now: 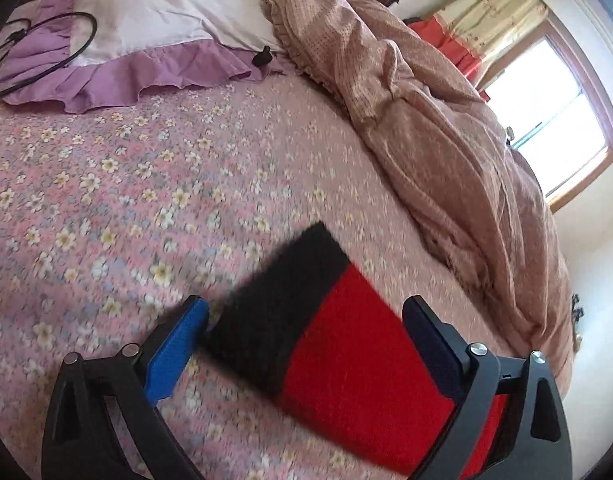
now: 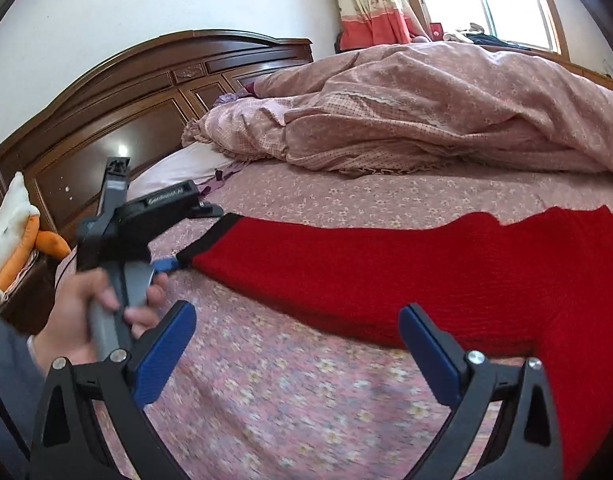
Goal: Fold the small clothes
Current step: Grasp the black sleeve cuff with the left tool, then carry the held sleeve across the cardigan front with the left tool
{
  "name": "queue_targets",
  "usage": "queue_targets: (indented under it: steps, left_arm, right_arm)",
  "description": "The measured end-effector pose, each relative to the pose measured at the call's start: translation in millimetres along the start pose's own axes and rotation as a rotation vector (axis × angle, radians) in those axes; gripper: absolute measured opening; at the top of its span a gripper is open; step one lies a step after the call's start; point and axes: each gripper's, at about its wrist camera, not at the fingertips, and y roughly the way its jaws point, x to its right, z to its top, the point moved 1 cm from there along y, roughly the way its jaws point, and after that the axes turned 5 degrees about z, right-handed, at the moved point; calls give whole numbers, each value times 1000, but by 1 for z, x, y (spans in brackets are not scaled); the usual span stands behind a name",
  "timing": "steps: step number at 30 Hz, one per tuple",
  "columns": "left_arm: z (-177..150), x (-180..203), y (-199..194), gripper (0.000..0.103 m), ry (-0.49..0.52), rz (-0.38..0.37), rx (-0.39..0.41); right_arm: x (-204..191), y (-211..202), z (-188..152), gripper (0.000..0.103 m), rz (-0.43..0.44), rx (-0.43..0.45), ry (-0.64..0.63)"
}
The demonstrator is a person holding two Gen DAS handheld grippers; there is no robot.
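A red knit garment (image 2: 386,276) with a black cuff (image 1: 282,312) lies spread on the flowered bedsheet (image 1: 106,200). In the left wrist view the sleeve end (image 1: 366,380) lies between the wide-open blue pads, under the left gripper (image 1: 306,320). In the right wrist view the left gripper (image 2: 168,264) sits at the black cuff (image 2: 210,236), held by a hand. My right gripper (image 2: 298,324) is open and empty, hovering just in front of the garment's near edge.
A crumpled pink quilt (image 2: 426,120) lies along the far side of the bed. A purple-frilled pillow (image 1: 146,28) with a black cable (image 1: 46,52) lies by the wooden headboard (image 2: 126,100). A soft toy (image 2: 14,232) sits at the left.
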Motion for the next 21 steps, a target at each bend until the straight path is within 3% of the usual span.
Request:
queue_targets:
  steps: [1,3,4,7,9,11,15,21]
  left_arm:
    - [0,-2,0,78,-20,0,3]
    - [1,-5,6,43,-72,-17,-33]
    - [-2,-6,10,40,-94,-28,-60]
    - [-7,-3,9,36,-79,-17,-32]
    - [-9,0,10,11,-65,18,-41]
    - [-12,-2,8,4,-107,-15,-59]
    - [-18,20,-14,3,-154,-133,-10]
    - [-55,110,-32,3,-113,-316,-22]
  right_arm:
    - [4,-4,0,103,0,1,5]
    - [17,-11,2,103,8,-4,62]
    - [25,-14,4,103,22,-4,111]
    - [47,-28,10,103,50,24,242]
    - [53,-34,12,103,54,33,268]
    - [56,-40,12,103,61,27,266]
    - [58,-58,13,103,63,12,208]
    - [79,-108,24,103,9,95,163]
